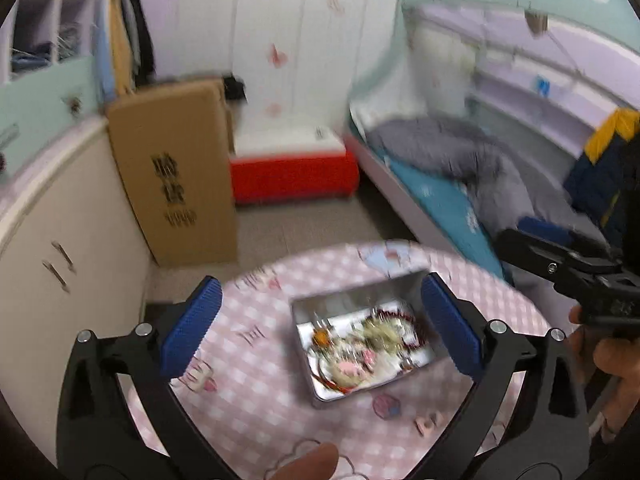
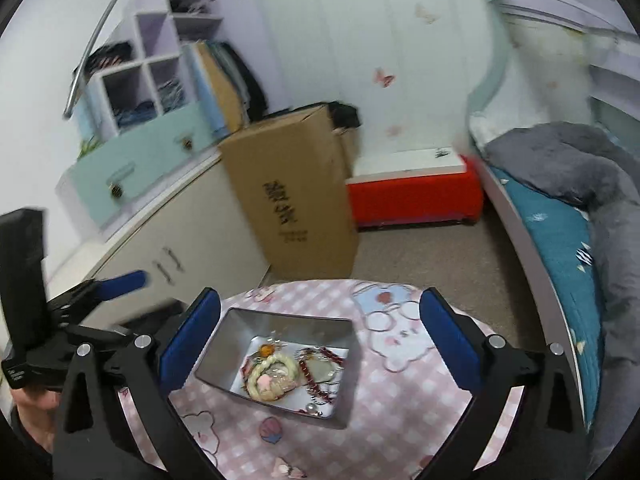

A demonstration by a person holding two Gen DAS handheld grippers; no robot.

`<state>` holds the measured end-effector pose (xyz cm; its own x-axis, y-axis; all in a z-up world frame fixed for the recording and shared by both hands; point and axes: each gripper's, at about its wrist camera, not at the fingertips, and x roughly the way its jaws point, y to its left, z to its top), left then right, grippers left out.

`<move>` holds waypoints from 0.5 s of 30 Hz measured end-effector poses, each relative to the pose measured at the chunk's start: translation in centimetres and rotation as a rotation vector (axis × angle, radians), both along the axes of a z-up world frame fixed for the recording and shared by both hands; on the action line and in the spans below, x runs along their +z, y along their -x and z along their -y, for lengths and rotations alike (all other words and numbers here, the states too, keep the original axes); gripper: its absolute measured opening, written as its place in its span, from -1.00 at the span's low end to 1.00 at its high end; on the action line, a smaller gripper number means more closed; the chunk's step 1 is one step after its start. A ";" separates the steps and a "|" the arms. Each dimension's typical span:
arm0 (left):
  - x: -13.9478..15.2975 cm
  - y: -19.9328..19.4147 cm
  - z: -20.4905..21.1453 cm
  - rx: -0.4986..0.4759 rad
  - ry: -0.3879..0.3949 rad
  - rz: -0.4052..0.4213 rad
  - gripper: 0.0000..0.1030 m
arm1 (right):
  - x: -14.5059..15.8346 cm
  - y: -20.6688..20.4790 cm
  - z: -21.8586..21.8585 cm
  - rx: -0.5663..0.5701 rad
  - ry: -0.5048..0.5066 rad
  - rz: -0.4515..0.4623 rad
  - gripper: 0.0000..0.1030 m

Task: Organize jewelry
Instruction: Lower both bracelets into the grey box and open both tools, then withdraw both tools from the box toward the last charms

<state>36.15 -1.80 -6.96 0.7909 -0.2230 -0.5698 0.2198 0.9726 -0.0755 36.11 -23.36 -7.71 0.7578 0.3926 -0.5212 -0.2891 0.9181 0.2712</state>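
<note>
An open metal tin stands on a round table with a pink checked cloth. Inside lies a tangle of jewelry: a cream braided bracelet, a red bead chain and small charms. In the left wrist view the tin and its jewelry are blurred. My left gripper is open above the tin, with nothing between its blue pads. My right gripper is open too, also empty. A small pink piece lies on the cloth in front of the tin.
Beyond the table stand a tall cardboard box, a red and white storage box and a low cabinet on the left. A bed with a grey blanket runs along the right. A hand holds the right gripper's handle.
</note>
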 end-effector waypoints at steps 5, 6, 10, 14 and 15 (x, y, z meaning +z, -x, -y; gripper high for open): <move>0.8 1.8 -1.6 0.080 0.021 0.038 0.88 | 0.3 1.0 1.9 -0.089 0.003 -0.005 0.86; 1.0 2.3 -1.9 0.102 0.018 0.049 0.88 | 0.4 1.5 2.2 -0.099 -0.002 -0.004 0.86; 1.5 4.3 -2.5 0.152 0.022 0.093 0.88 | 0.9 2.5 2.8 -0.118 -0.004 0.004 0.86; 2.1 6.5 -2.0 0.175 -0.014 0.159 0.88 | 1.5 3.7 2.8 -0.121 -0.006 0.009 0.86; 2.3 7.3 -1.8 0.176 -0.022 0.183 0.88 | 1.7 4.4 2.8 -0.121 -0.007 0.019 0.86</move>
